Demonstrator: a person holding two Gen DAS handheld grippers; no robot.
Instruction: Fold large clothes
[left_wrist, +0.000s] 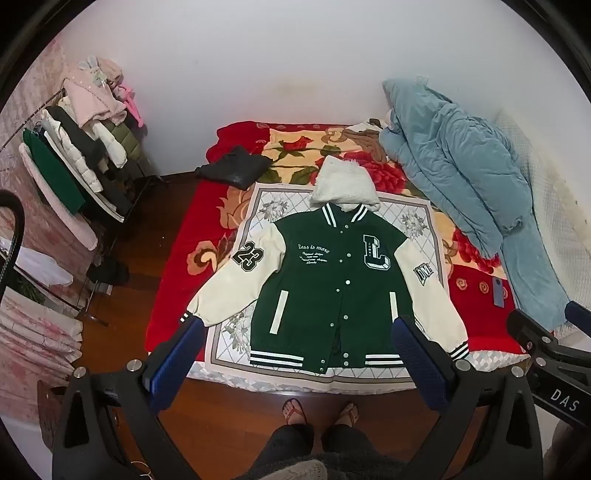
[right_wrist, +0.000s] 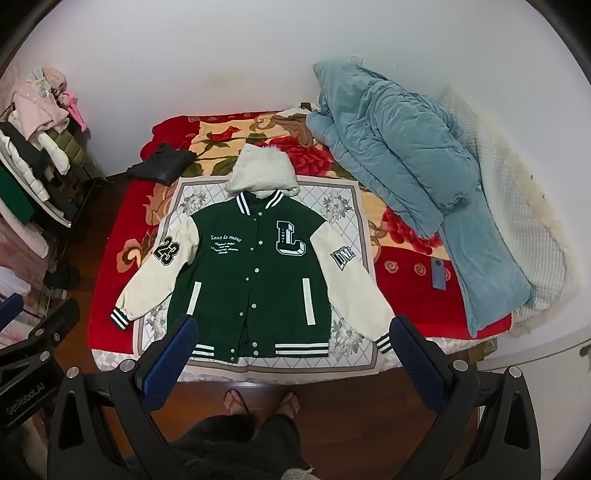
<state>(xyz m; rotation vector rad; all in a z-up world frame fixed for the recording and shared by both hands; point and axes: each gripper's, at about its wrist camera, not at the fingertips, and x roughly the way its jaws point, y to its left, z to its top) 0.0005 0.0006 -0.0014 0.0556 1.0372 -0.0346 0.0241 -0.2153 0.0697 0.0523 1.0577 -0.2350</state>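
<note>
Jacket: a green varsity jacket (left_wrist: 332, 280) with cream sleeves lies face up and buttoned on a patterned mat (left_wrist: 255, 206) on the bed (left_wrist: 177, 258), hem toward the person, sleeves spread out to both sides.
Hood: a fluffy white hood (left_wrist: 341, 184) sticks out past the collar, toward the wall.
Left tool: the left tool (left_wrist: 297, 350) hangs in the air above the near edge of the bed, released, its blue pads wide apart and holding nothing.
Right tool: the right tool (right_wrist: 293, 349) hovers beside it at about the same height, also released and empty.
Progress: judged from the flat garment, no fold has been made yet.
Risk, sleeves: the sleeve with the 23 patch (left_wrist: 247, 256) reaches to the mat's edge; a pinch that catches only the top layer would likely drag the sleeve crooked and pull the body askew.
Risk, cuffs: the striped cuff (right_wrist: 120, 317) lies near the bed's side; a loose grip could let it slide off toward the floor.
Risk, hood: its bulk may spring a fold back open or leave a lump.
Risk, neighbours: a blue quilt (right_wrist: 406, 155) lies close on the right and a dark garment (right_wrist: 160, 166) lies beyond the left shoulder; a wide sweep could snag either.
Risk, phone: a phone (right_wrist: 439, 275) rests on the bed just past the right sleeve and could be knocked.
</note>
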